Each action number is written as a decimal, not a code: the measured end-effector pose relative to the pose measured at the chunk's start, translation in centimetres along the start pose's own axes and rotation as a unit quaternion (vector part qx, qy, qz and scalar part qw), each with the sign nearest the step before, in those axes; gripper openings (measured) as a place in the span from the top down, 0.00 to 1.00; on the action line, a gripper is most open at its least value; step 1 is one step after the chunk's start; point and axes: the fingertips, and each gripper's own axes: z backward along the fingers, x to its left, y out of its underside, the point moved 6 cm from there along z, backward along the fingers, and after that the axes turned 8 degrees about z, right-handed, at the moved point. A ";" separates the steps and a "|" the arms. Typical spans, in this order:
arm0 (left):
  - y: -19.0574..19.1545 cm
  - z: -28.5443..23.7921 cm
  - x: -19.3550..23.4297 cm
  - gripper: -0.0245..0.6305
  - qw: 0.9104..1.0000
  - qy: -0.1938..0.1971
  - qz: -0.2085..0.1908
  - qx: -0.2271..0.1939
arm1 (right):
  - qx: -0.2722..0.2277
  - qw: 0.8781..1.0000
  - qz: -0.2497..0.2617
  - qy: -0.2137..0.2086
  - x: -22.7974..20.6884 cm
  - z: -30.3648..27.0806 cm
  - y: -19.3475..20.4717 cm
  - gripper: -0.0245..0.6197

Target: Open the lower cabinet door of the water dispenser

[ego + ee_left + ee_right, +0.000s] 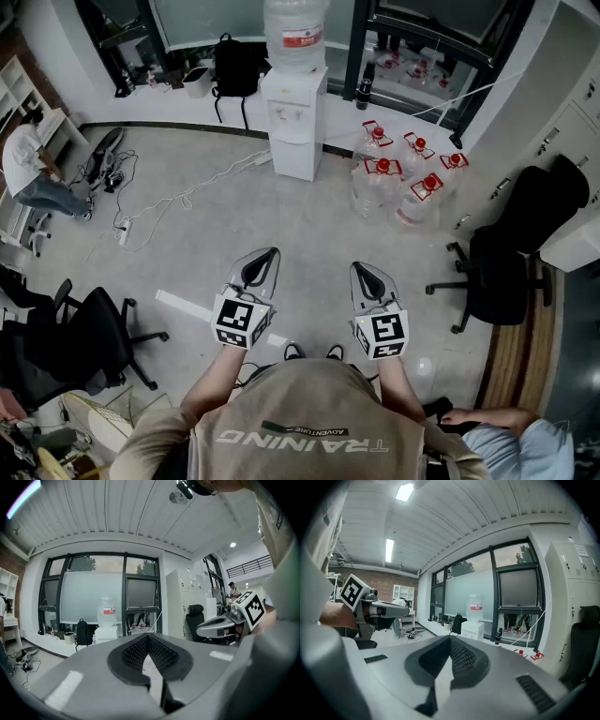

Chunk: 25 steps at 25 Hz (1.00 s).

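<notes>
The white floor-standing water dispenser (295,112), with a clear plastic bottle (295,28) on top, is seen at 12 o'clock in the head view, well apart from both grippers. Its lower cabinet door (293,157) is shut. The left gripper (269,255) and the right gripper (361,269) are held side by side in front of the person, both pointed toward the dispenser. In each gripper view the two jaws are pressed together at the tips, and nothing is held between them.

The step in hand is judged to be the approach, as the door is not yet reached. The dispenser should be kept at 12 o'clock. The white cable (178,202) on the grey floor at 10 o'clock and the clear jugs with red caps (403,169) at 1 o'clock should be avoided. One gripper should be opened and lowered before the door edge is met, because the door sits near the floor. The hinge side cannot be told from here.

A red label (303,38) is seen on the bottle, but its writing is too small to be read. On the back of the grey shirt (300,412), "TRAINING" and "ADVENTURE" can be read.
</notes>
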 end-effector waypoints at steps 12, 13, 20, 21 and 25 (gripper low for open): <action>0.0 -0.7 1.6 0.96 1.000 -0.003 -0.010 0.002 | 0.000 1.000 0.003 0.001 -0.2 -1.8 -0.3 0.95; 0.1 -0.7 1.7 0.96 1.000 -0.004 -0.009 0.001 | -0.004 1.000 0.002 0.003 -0.2 -1.9 -0.4 0.95; 0.7 0.2 3.4 0.96 1.000 -0.007 0.002 0.002 | 0.004 1.000 0.019 0.005 0.5 -3.1 -0.4 0.95; 1.0 0.4 3.7 0.96 1.000 -0.006 0.001 0.002 | 0.009 1.000 0.027 0.003 0.8 -3.3 -0.1 0.95; 1.6 0.3 5.1 0.96 1.000 -0.006 0.005 0.005 | 0.017 0.999 0.028 -0.001 1.5 -4.2 0.1 0.95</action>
